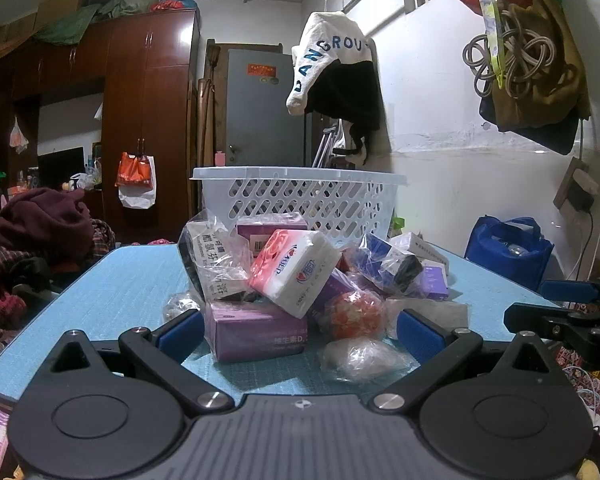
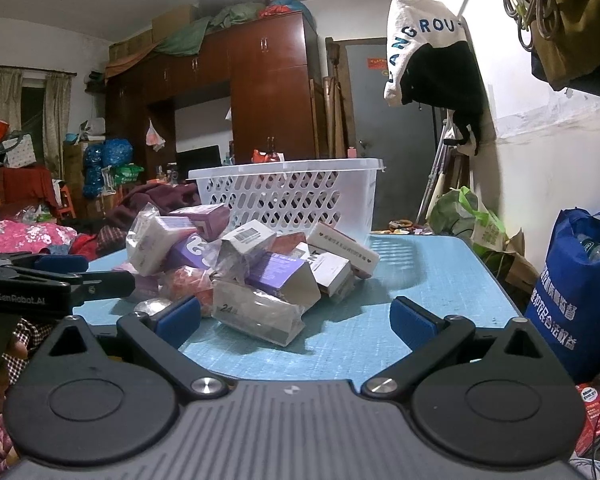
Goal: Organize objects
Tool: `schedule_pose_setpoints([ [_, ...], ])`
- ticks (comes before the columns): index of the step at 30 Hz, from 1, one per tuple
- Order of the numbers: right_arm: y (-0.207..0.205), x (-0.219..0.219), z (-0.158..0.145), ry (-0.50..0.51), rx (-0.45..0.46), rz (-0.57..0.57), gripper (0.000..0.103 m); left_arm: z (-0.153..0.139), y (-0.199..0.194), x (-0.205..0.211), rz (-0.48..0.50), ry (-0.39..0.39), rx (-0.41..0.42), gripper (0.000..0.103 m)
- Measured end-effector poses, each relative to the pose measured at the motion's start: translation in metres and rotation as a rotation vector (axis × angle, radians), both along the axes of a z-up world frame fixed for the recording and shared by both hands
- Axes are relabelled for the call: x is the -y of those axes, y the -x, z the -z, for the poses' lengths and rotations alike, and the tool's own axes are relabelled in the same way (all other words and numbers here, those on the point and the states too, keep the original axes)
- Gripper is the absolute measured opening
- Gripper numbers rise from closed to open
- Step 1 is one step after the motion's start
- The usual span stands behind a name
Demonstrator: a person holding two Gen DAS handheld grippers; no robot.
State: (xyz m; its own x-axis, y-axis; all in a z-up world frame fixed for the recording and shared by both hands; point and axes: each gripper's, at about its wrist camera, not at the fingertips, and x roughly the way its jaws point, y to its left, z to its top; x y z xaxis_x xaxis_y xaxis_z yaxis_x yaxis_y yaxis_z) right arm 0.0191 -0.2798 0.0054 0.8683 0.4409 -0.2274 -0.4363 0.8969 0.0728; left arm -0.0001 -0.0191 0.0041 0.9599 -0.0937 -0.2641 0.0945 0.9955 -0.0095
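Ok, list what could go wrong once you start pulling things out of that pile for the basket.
1. The pink tissue pack leans on top of the purple box; pulling that box first would likely topple it.
2. Several items sit in loose clear plastic bags, like the one nearest the left gripper; the open jaws may pinch only film and slip.
3. The white basket stands right behind the heap, so reaching over could nudge it toward the blue table's far edge.

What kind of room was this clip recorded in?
Likely a cluttered bedroom or living room at home: a tall wooden wardrobe, clothes hung on the wall, and floral bedding beside the blue table.
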Motion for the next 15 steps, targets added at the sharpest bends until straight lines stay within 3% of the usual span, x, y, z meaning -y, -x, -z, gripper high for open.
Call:
schedule_pose_setpoints([
  [15, -0.0008, 0.0025, -0.0007, -0.005, -0.003, -0.002, 0.103, -0.0001, 0.0001, -0.0008, 0.001, -0.003, -0.004, 0.103],
])
